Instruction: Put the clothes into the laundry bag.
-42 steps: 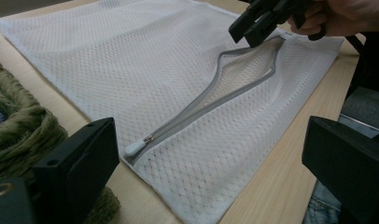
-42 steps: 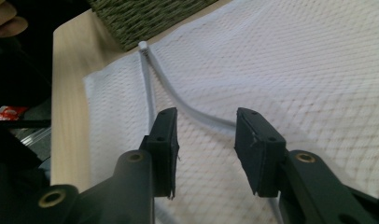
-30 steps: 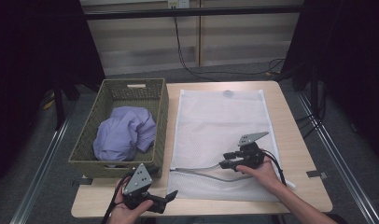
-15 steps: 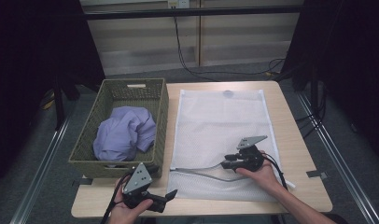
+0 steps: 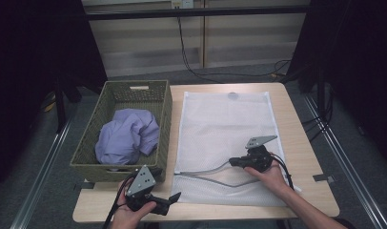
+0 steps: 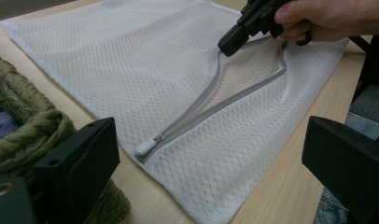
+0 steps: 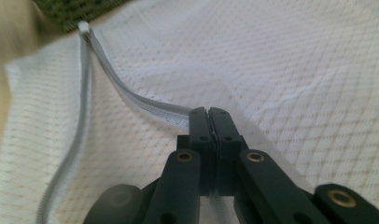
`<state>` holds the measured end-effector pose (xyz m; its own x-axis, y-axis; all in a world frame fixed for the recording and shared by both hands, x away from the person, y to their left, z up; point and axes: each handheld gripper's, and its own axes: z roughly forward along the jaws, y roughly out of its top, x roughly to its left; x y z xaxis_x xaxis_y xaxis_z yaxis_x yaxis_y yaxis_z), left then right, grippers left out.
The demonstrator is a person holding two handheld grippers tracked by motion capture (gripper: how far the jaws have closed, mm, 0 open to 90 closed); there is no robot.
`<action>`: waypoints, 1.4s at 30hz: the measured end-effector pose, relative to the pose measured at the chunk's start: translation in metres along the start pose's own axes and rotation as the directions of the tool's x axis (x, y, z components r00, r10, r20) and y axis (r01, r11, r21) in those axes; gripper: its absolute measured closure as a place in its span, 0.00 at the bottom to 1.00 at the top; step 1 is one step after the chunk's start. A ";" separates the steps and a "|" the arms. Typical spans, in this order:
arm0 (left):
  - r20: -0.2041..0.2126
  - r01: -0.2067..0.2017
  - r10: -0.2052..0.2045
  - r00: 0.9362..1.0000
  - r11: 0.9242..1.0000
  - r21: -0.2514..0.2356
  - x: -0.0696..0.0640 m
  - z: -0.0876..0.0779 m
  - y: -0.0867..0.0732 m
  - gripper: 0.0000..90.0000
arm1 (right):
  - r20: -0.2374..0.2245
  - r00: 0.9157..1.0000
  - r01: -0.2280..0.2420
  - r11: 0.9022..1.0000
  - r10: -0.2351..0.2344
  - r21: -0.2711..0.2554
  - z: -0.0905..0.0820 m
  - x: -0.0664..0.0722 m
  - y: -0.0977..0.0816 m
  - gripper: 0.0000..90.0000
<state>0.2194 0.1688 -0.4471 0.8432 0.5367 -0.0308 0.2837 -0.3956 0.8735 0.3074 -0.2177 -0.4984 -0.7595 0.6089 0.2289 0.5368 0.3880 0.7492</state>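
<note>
White mesh laundry bag (image 5: 227, 138) with a grey zipper (image 6: 211, 109) lies flat on the right half of the pale wooden worktop (image 5: 306, 157), its zipper running along the near edge and standing open in a shallow bow. We hold the right gripper (image 5: 235, 162) at the upper lip of that opening, where its jaws have just been closing and now sit together, pinching the grey zipper tape and a fold of mesh between them, as the right gripper view shows plainly. Our left gripper (image 5: 175, 198) hovers near the front left corner of the worktop with its jaws apart and nothing between them, aimed toward the small white zipper pull (image 6: 145, 148) at the bag's near left end. Left of the bag stands a woven olive-green basket (image 5: 89, 157) holding a crumpled lavender garment (image 5: 127, 138). We judge the bag to be very light, limp and a little slippery; it will drape and fold rather than keep any shape, so a pinch on bare mesh may slide or stretch. The stitched zipper tape is the firmest part, and we reckon the opening is best lifted there, with the second hold on the opposite lip.
</note>
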 end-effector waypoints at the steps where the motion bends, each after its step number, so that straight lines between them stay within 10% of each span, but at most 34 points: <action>1: 0.004 0.015 -0.015 1.000 1.000 -0.004 -0.001 0.001 0.000 0.04 | -0.011 1.000 -0.001 1.000 0.001 -0.030 -0.005 0.000 0.003 1.00; 42: 0.025 0.001 0.000 1.000 1.000 -0.017 -0.008 -0.002 0.001 0.04 | -0.081 0.997 -0.017 0.977 -0.001 -0.212 -0.043 0.003 0.031 1.00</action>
<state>0.2113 0.1659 -0.4451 0.8542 0.5182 -0.0429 0.2763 -0.3824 0.8817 0.3058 -0.2339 -0.4474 -0.7874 0.5502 0.2782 0.4592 0.2224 0.8601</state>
